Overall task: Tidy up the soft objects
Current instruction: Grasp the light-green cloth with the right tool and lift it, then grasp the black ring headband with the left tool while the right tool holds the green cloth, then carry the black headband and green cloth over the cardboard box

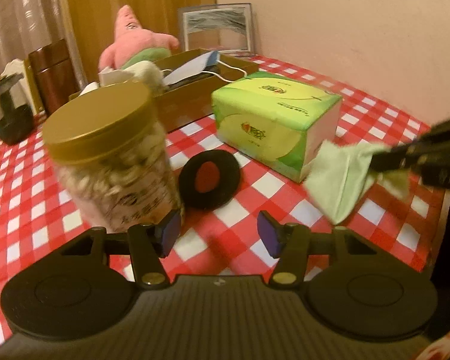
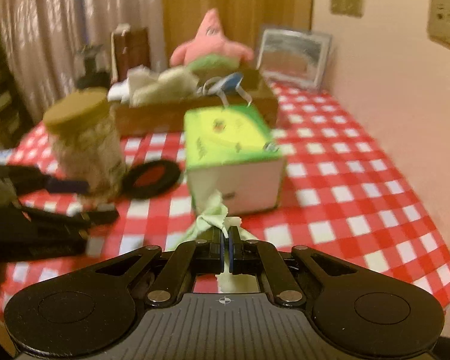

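My right gripper (image 2: 226, 234) is shut on a pale green cloth (image 2: 210, 216), held just in front of the green tissue box (image 2: 231, 138). In the left wrist view the cloth (image 1: 339, 180) hangs from the right gripper (image 1: 384, 157) at the right. My left gripper (image 1: 219, 234) is open and empty, low over the table, beside a jar (image 1: 114, 156) with a gold lid. A black round pad with a red centre (image 1: 208, 178) lies flat ahead of it. A brown cardboard box (image 1: 195, 96) behind holds soft items and a face mask (image 1: 195, 67).
A pink starfish plush (image 1: 132, 45) sits behind the brown box. A framed picture (image 1: 219, 27) leans on the wall. Dark containers (image 1: 54, 75) stand at the far left. The red checked tablecloth (image 1: 375, 114) ends at the right edge.
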### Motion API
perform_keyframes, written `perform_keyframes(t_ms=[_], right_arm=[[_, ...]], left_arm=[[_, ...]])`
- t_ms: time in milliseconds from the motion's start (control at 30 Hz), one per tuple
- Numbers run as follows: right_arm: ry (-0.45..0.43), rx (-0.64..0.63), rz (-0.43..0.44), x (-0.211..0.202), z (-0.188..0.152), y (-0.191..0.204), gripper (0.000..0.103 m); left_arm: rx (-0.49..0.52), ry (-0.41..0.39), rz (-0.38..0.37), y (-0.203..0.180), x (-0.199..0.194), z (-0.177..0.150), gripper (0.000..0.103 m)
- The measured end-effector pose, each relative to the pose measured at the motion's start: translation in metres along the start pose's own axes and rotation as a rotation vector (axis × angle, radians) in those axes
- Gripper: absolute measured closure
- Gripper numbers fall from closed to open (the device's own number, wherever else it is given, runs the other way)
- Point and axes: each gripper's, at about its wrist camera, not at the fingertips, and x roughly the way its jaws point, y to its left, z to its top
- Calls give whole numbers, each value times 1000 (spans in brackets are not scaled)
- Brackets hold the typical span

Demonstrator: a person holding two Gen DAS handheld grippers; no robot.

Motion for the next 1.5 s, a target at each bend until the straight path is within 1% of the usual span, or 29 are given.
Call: perform_keyframes(t_ms=[167, 200, 233, 300, 333, 400, 500, 600, 700, 767, 800, 833, 900, 1000, 1100, 1167, 1267, 1433, 1500], right_arm=[[-106, 17, -11, -18, 17, -11, 101], [-117, 15, -12, -19, 21, -12, 101], [-125, 13, -11, -19, 25, -13, 101], [-130, 7, -12, -17, 30, -15, 101], [-129, 6, -12, -16, 30, -16, 101], [-123, 9, -15, -12, 31, -17, 101], [-115, 19, -16, -8, 29, -20, 101], [-107, 27, -14, -5, 27, -21, 101], [-101, 30, -13, -4, 25, -22, 101], [-100, 31, -12, -4, 25, -22, 101], [-101, 30, -11, -4, 25, -22, 101], [-101, 30, -9, -4, 25, -22, 101], [-105, 30, -7, -5, 25, -22, 101], [-110, 33, -7, -8, 26, -23, 101], [-114, 41, -6, -12, 26, -25, 101], [-117, 44, -3, -15, 27, -25, 101], [-124, 47, 5, -21, 27, -24, 101], [-140, 49, 24, -31, 31, -20, 101], [-145, 48, 39, -34, 33, -17, 101]], left_arm=[[50, 2, 8, -11, 19, 7, 49], [55, 1, 10, -12, 22, 8, 50], [61, 2, 13, -13, 26, 10, 53], [70, 6, 23, -16, 35, 14, 56], [70, 11, 27, -16, 39, 15, 60], [77, 25, 37, -18, 48, 18, 65], [97, 35, 46, -22, 58, 20, 66], [138, 39, 61, -29, 67, 21, 66], [171, 45, 80, -33, 74, 22, 68], [182, 51, 92, -35, 78, 23, 75], [183, 53, 98, -36, 80, 24, 81], [179, 59, 103, -35, 82, 26, 83], [169, 75, 120, -35, 84, 28, 86], [154, 88, 106, -35, 83, 29, 91], [138, 89, 93, -38, 72, 28, 93], [108, 88, 76, -39, 61, 25, 94], [38, 81, 47, -37, 41, 20, 95], [-133, 48, -18, -29, 5, 16, 97], [-180, 32, -31, -27, -7, 17, 97]])
